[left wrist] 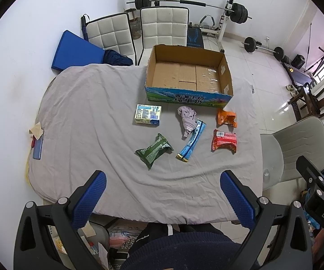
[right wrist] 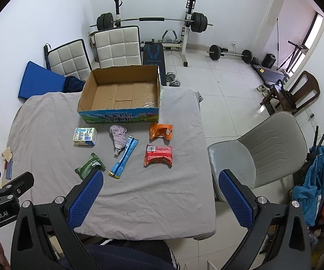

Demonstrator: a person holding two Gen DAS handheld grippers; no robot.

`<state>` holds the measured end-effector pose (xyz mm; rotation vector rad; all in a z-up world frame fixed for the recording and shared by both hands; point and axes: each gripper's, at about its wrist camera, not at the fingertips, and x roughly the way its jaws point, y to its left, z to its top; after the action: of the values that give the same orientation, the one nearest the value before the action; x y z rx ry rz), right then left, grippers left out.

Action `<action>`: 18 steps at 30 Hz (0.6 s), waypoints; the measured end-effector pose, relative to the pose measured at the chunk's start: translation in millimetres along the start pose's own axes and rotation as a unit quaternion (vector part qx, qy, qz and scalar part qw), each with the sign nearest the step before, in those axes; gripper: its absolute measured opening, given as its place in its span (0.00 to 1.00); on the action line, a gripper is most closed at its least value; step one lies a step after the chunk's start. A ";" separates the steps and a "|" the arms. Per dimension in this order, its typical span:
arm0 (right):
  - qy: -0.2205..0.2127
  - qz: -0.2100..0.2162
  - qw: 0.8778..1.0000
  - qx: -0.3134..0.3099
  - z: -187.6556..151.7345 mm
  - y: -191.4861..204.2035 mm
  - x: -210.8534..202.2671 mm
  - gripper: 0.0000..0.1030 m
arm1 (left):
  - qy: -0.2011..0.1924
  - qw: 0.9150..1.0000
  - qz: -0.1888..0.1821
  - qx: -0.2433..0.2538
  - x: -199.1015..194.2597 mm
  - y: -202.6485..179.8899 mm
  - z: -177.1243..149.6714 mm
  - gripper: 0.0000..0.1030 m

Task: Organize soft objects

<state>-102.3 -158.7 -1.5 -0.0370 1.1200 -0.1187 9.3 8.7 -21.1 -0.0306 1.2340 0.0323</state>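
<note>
Left gripper: fingers spread wide, holding nothing, above table's near edge.
Right gripper: fingers likewise apart, holding nothing.
Green packet: 12 o'clock, nearest the left gripper.
Blue stick pack: 1 o'clock, touching crumpled cloth.
Red packet, orange packet: 2 o'clock.
Tissue pack: 11 o'clock.
Cardboard box: beyond, open.

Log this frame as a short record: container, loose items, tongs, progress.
container: cardboard box, open, nothing inside, at the far side of the cloth
loose items: tissue pack, green pouch, crumpled rag touching blue stick pack, orange packet, red packet
left tongs: open, holding nothing, near the table's close edge
right tongs: open, holding nothing
progress: nothing boxed yet
</note>
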 end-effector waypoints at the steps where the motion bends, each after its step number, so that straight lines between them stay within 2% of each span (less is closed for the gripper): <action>1: 0.000 -0.001 1.000 -0.001 1.6 0.7 -1.1 1.00 | 0.000 1.000 0.000 0.001 0.6 0.5 0.9 1.00; 18: -0.003 -0.001 1.000 -0.004 7.4 5.1 0.9 1.00 | -0.003 1.000 0.000 0.000 -0.7 1.1 8.8 1.00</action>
<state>-94.8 -154.0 0.5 -0.0452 1.1155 -0.1151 17.3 10.1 -17.6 -0.0310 1.2284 0.0324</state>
